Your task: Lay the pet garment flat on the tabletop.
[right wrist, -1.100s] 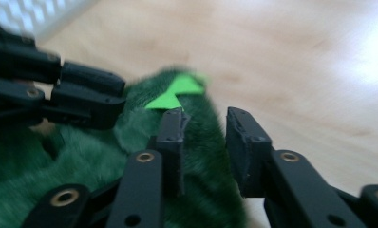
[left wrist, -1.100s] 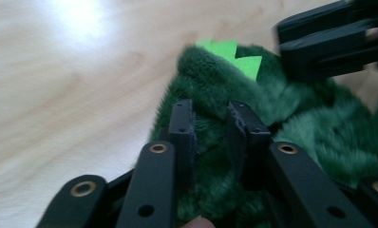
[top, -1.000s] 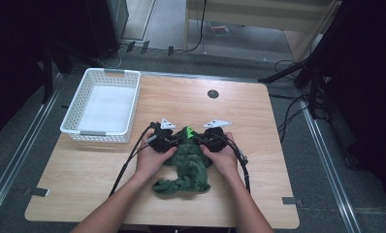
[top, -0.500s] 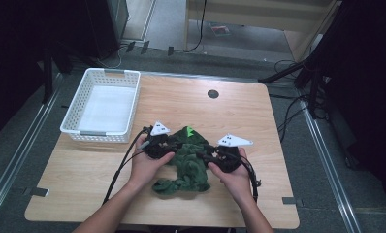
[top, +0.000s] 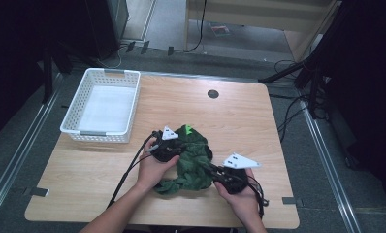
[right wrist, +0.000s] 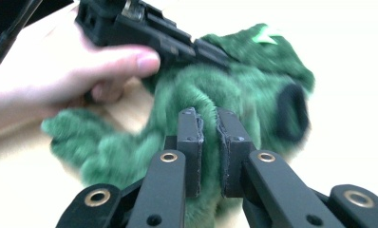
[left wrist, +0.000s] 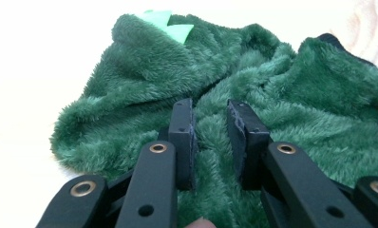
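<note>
**A:** Start with the high view. Where is the garment?

**B:** The green fleece garment (top: 191, 158) lies crumpled on the wooden table (top: 220, 116), a little below the middle of the frame. A bright green spike (top: 187, 129) sticks up at its top edge. The left gripper (top: 174, 145) sits at the garment's upper left, with the left hand (top: 154, 167) wrapped around it. The right gripper (top: 213, 171) is at the garment's lower right, held by the right hand (top: 239, 196), its tip against the edge of the fleece. A white basket (top: 104, 77) stands in the upper left of the frame, well apart from the garment, and a dark round hole (top: 213, 93) marks the table near its far edge.

**A:** And the left gripper view?

**B:** The left gripper (left wrist: 211, 121) reaches up from the bottom middle of the frame, its jaws having just been closing. A ridge of the fleece (left wrist: 253, 71) stands in the narrow gap between them, pinched by the pads. The garment spreads across the middle and right of the frame, with the light green spikes (left wrist: 170, 23) near the top.

**A:** The right gripper view?

**B:** The right gripper (right wrist: 210, 128) rises from the bottom middle, jaws just closed in and clenched on a fold of the fleece (right wrist: 225, 80). In the upper left, the left hand (right wrist: 59, 76) holds the left gripper (right wrist: 154, 28) down on the garment. A black cuff opening (right wrist: 291, 114) shows at the right side of the fleece.
</note>
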Demonstrator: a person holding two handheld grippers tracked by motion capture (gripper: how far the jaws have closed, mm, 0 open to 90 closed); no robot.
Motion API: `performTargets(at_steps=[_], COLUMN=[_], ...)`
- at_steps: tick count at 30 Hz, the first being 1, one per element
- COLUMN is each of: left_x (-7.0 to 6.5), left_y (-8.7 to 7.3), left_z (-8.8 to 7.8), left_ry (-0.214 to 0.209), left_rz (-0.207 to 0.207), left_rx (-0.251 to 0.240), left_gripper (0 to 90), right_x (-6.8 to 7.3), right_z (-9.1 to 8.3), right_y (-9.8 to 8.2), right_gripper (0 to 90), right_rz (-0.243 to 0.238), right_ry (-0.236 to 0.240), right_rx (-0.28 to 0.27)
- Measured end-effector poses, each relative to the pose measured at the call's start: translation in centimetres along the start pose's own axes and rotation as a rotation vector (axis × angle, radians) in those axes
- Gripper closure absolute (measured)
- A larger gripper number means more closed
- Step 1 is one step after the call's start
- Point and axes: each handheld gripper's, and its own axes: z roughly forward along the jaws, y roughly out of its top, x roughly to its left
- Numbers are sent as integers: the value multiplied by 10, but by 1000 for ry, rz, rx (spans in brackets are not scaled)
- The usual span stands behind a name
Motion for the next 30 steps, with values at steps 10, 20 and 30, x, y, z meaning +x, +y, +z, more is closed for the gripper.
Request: performTargets(at_steps=[10, 20, 30], left_x=[3, 0, 0], left_y=[-2, -3, -2], left_z=[0, -2, -1], left_ry=[-76, -80, -40], left_rz=[-3, 24, 9], left_rx=[-27, -24, -19], left_gripper=[573, 527, 607], right_x=[-18, -44, -35], right_z=[-58, 6, 71], right_y=[-43, 44, 16], right_gripper=[619, 559, 589], right_rz=[100, 86, -43], right_ry=[-39, -131, 44], right_rx=[43, -61, 38])
